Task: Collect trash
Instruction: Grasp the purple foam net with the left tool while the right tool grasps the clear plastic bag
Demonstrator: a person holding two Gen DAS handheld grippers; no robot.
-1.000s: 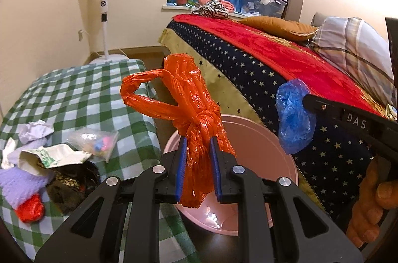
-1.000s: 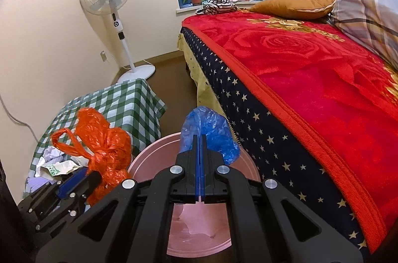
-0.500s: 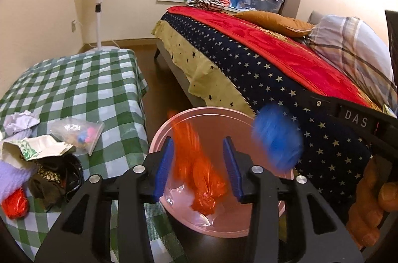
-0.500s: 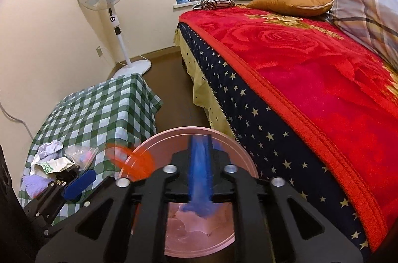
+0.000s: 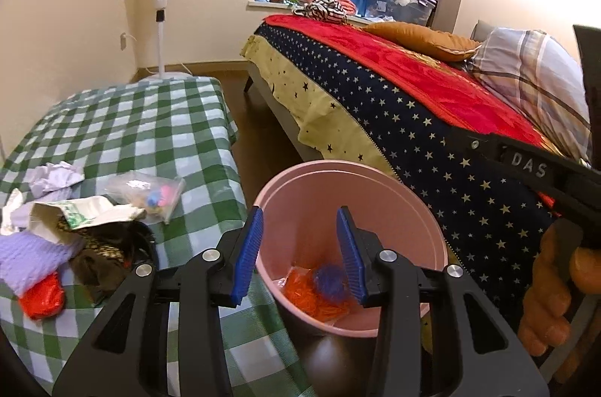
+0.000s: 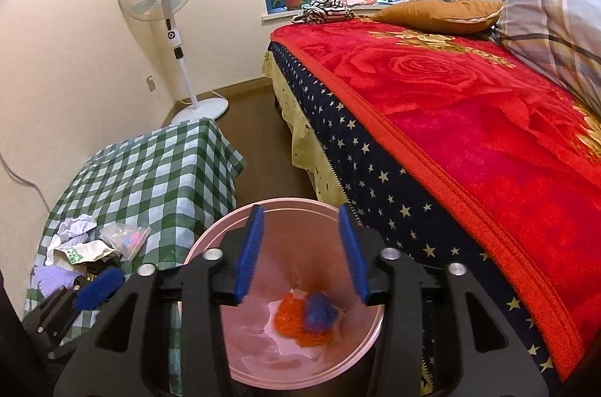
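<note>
I count one pink bin (image 6: 210,333) on the floor between bed (image 6: 469,134) and checked table (image 5: 142,134), with two bags lying at its bottom: one orange bag (image 6: 291,320) and one blue bag (image 6: 319,316), touching. My left gripper (image 5: 298,252) hangs over the bin, jaws parted and empty. My right gripper (image 6: 300,252) has just been opening over the bin, nothing between its pads. Left of the bin, on the table, sits a pile of maybe five or six scraps (image 5: 64,235); they overlap too much to count.
</note>
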